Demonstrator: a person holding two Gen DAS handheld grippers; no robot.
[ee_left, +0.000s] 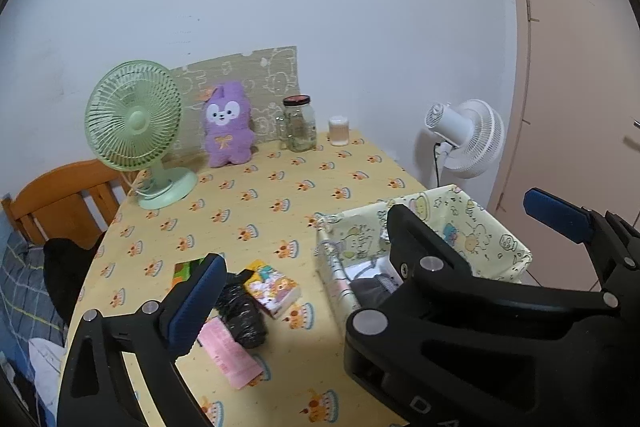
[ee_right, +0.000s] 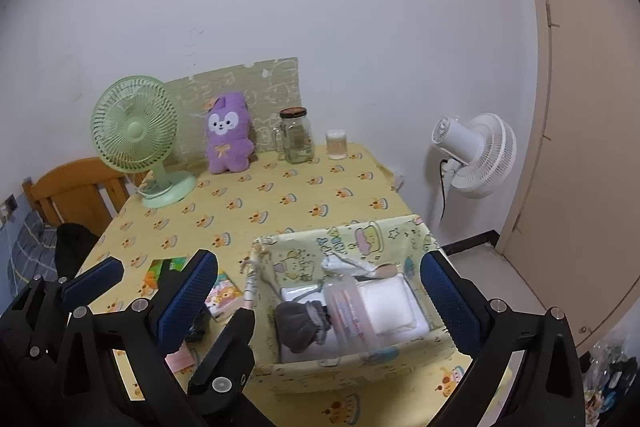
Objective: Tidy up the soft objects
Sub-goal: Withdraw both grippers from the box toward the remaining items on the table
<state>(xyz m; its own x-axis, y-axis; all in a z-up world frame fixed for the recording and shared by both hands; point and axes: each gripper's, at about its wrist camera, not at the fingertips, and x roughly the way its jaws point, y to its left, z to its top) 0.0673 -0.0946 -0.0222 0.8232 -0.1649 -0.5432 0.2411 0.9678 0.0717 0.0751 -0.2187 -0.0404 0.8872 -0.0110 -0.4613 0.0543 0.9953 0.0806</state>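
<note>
A pale yellow fabric basket with cartoon prints stands at the table's near right; it also shows in the left wrist view. Inside lie a grey sock, a clear wrapped pack and a white folded cloth. On the table left of the basket lie a black crinkled bundle, a colourful tissue pack and a pink packet. My left gripper is open above these items and the basket's left side. My right gripper is open, its pads straddling the basket.
A green desk fan, a purple plush bunny, a glass jar and a small cup stand at the table's back. A white floor fan stands right. A wooden chair is at the left.
</note>
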